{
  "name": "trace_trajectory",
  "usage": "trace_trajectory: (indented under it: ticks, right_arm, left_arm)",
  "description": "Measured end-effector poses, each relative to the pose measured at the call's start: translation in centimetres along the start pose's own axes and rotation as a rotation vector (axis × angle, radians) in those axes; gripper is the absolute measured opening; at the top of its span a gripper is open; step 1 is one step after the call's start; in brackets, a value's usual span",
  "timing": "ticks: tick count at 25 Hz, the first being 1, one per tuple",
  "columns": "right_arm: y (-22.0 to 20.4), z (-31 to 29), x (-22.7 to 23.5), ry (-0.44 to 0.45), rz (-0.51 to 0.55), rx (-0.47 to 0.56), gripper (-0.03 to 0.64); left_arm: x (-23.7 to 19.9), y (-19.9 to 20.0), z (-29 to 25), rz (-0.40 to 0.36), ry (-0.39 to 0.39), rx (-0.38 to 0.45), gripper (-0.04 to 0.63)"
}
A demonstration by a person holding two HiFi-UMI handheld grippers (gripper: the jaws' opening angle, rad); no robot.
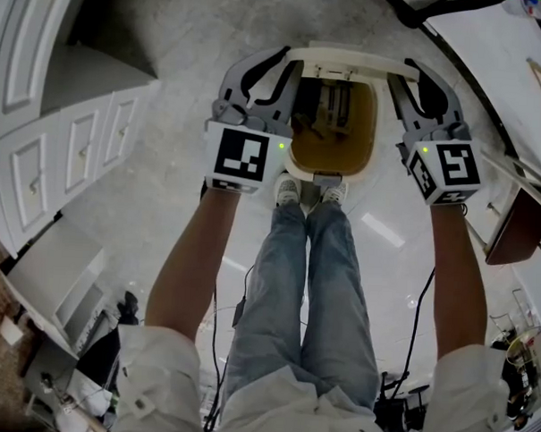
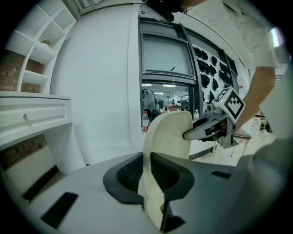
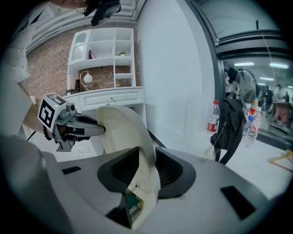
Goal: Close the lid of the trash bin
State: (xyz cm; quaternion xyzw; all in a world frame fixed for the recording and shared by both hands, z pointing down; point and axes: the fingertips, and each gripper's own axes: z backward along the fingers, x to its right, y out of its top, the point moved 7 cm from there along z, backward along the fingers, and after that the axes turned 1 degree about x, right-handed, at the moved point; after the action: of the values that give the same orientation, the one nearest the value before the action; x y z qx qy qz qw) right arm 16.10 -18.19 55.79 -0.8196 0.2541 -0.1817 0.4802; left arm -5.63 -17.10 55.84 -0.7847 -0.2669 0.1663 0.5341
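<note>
The cream trash bin point(image 1: 301, 164) stands open on the floor just past my shoes, its brown inside showing. Its lid point(image 1: 349, 57) is raised upright at the far side. My left gripper point(image 1: 286, 66) is shut on the lid's left edge and my right gripper point(image 1: 404, 75) on its right edge. In the left gripper view the lid point(image 2: 167, 132) runs up between the ribbed pads of the left gripper point(image 2: 146, 171), with the right gripper point(image 2: 201, 130) clamped on the far edge. The right gripper view mirrors this: lid point(image 3: 121, 125), right gripper point(image 3: 146, 169), left gripper point(image 3: 87, 125).
A white cabinet with drawers point(image 1: 77, 139) lines the left wall. A brown board point(image 1: 520, 230) stands at the right. A grey pedal point(image 1: 324, 179) sits between my shoes point(image 1: 290, 189). Bottles point(image 3: 213, 116) and a black bag point(image 3: 229, 128) rest by the window.
</note>
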Motion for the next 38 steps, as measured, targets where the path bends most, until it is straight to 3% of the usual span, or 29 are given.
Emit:
trace_trajectory:
  ticks: [38]
  right_arm:
    - [-2.2, 3.2, -2.4, 0.052, 0.031, -0.049, 0.109]
  left_arm:
    - [2.4, -1.2, 3.2, -0.147, -0.102, -0.043, 0.064]
